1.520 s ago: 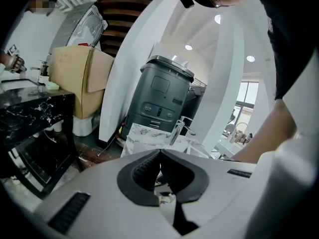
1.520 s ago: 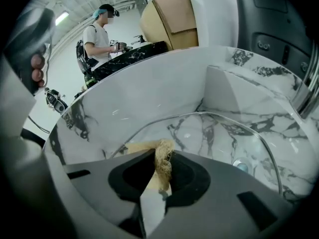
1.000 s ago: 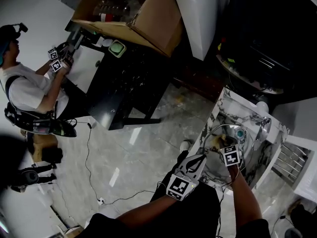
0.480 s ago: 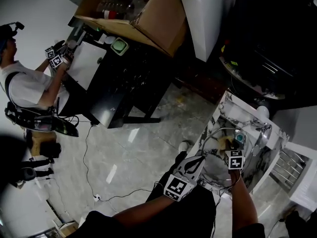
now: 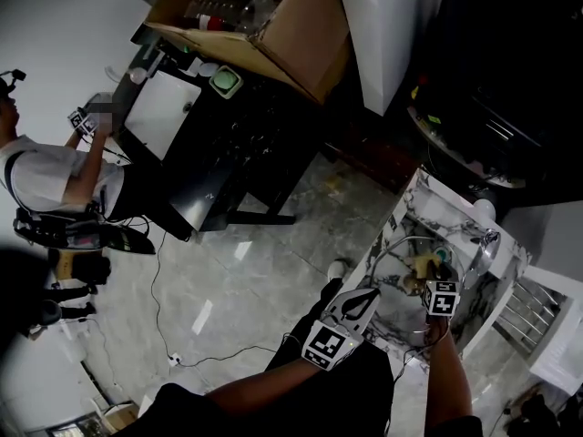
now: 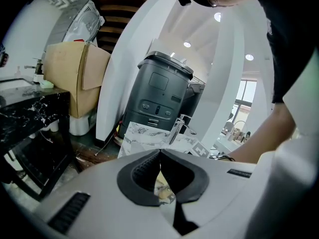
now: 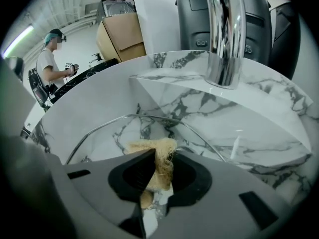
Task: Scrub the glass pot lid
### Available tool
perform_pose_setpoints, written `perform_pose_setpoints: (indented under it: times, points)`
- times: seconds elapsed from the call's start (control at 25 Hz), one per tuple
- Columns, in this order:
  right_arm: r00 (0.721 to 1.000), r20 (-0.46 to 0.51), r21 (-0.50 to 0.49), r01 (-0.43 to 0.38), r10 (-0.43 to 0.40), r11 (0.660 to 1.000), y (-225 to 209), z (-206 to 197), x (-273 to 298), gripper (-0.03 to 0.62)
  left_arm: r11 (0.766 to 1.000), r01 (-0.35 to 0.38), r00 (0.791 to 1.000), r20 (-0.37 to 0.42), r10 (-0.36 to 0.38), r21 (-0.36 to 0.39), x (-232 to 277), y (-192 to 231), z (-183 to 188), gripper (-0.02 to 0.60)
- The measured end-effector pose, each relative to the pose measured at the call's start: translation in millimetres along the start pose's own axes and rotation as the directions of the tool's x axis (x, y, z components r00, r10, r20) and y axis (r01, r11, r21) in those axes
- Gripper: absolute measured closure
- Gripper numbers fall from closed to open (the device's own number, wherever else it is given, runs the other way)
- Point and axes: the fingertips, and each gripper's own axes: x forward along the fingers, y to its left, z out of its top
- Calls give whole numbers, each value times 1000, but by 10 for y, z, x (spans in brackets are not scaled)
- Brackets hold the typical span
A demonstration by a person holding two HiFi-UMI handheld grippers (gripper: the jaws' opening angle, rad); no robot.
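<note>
The glass pot lid (image 5: pixel 401 248) stands tilted in the marble sink (image 5: pixel 460 221); in the right gripper view its metal rim arcs over the clear glass (image 7: pixel 114 126). My right gripper (image 7: pixel 160 158) is shut on a tan fibrous scrubber (image 7: pixel 158 151) and holds it against the lid's face. In the head view the scrubber (image 5: pixel 421 264) shows just beyond the right gripper (image 5: pixel 426 279). My left gripper (image 5: pixel 372 294) reaches to the lid's near rim. Its tips (image 6: pixel 160 152) meet, and the rim between them is hardly visible.
A chrome faucet (image 7: pixel 227 34) rises over the sink's back wall (image 7: pixel 259 128). A dark grey appliance (image 6: pixel 159 98) stands behind the sink. Across the tiled floor are a black table (image 5: pixel 228 144), a cardboard box (image 5: pixel 282 25), a person (image 5: pixel 55 180) and a cable (image 5: pixel 209 362).
My right gripper has slid the scrubber rightward across the lid. The left gripper has kept its place at the rim. The person at the far table has shifted left.
</note>
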Motion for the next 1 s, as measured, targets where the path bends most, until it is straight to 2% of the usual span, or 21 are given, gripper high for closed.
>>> perform_pose_setpoints:
  times: [0.44, 0.72, 1.0]
  points:
    - [998, -6, -18, 56, -56, 998, -242, -89, -119, 519, 1000, 7, 1000, 2, -7, 9, -66, -103, -31, 566]
    - [997, -12, 9, 81, -81, 997, -433, -176, -220, 519, 1000, 6, 1000, 11, -6, 15, -108, -183, -47, 566]
    - [993, -45, 7, 110, -110, 994, -510, -307, -339, 519, 1000, 6, 1000, 21, -7, 17, -175, -267, -70, 566]
